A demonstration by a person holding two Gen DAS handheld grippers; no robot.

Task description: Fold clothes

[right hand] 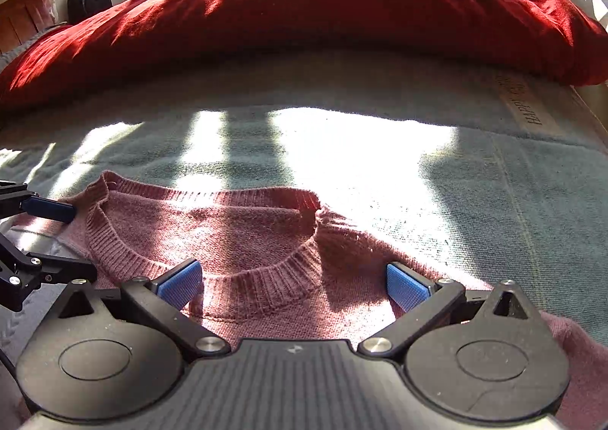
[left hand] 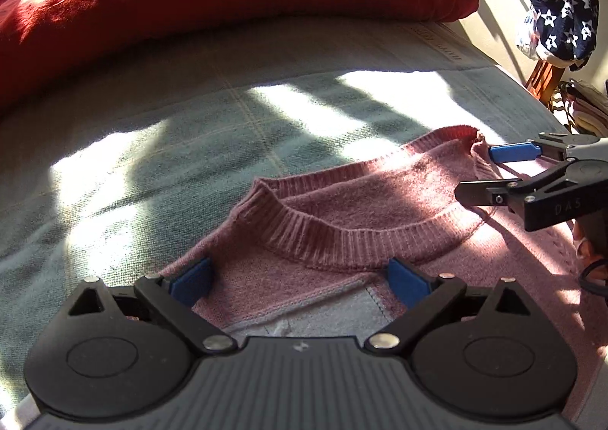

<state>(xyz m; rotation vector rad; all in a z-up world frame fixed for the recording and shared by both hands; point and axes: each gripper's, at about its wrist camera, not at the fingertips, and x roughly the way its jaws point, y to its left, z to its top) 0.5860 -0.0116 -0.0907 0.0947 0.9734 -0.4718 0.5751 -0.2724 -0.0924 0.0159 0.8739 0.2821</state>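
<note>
Two grippers, jaws spread, gripping nothing: left gripper (left hand: 300,280) at left end of pink sweater (left hand: 380,202) collar, right gripper (right hand: 294,283) at right end; collar runs crosswise.

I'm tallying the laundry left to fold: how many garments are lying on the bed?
1: a pink sweater lies on the grey-green blanket, neckline up, with the open left gripper and open right gripper over its shoulders. Others may be out of view.
</note>
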